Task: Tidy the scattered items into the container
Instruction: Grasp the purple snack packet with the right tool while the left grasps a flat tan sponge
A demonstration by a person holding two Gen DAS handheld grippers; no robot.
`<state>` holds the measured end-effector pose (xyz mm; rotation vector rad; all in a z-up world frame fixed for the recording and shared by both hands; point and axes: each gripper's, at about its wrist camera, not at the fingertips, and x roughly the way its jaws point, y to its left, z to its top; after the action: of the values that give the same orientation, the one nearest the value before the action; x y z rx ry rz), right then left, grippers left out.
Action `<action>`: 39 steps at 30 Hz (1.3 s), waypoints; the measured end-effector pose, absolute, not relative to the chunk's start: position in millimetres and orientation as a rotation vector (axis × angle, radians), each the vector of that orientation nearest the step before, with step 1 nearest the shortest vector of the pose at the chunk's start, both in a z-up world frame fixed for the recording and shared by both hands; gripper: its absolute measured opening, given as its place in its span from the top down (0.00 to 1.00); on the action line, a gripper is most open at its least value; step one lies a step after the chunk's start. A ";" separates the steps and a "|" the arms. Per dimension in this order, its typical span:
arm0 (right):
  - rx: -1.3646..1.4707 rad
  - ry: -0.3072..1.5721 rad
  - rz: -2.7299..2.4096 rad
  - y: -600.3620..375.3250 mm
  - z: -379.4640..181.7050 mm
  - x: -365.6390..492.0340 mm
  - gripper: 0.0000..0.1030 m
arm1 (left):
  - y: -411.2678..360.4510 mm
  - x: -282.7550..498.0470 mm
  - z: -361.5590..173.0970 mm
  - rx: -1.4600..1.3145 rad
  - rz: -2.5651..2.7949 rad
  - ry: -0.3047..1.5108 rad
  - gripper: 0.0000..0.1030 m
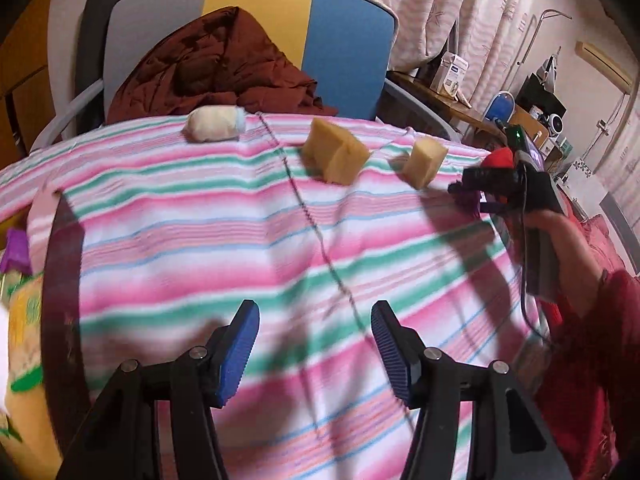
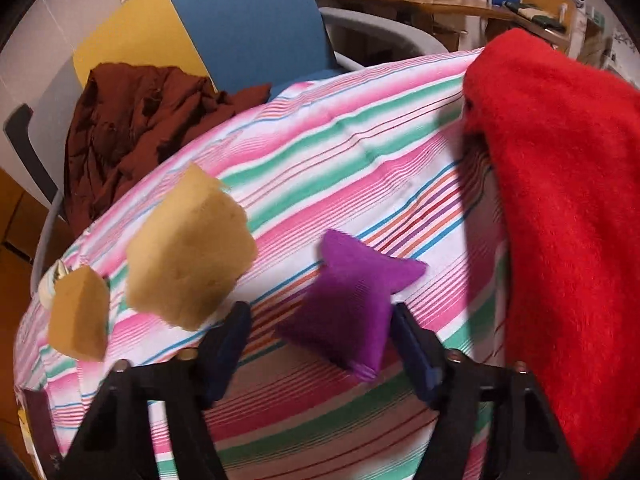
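On the striped woven cloth: purple felt pouch, pinched-waisted, between the right gripper pads, grip unclear; two porous yellow sponge blocks; left gripper parted, empty.

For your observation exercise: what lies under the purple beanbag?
The purple beanbag rests on the striped cloth, between the right gripper's open jaws. Whatever supports the cloth is covered.
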<state>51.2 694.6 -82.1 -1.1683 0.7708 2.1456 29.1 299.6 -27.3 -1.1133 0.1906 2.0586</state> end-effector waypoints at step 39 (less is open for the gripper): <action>-1.204 0.794 2.148 700.3 -85.7 52.1 0.56 | 437.6 -51.1 -72.1 -0.969 2.121 0.313 0.65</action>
<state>52.1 700.3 -85.7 -1.2041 0.7944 2.1477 -51.1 437.6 -72.1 -0.9686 0.3133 2.1209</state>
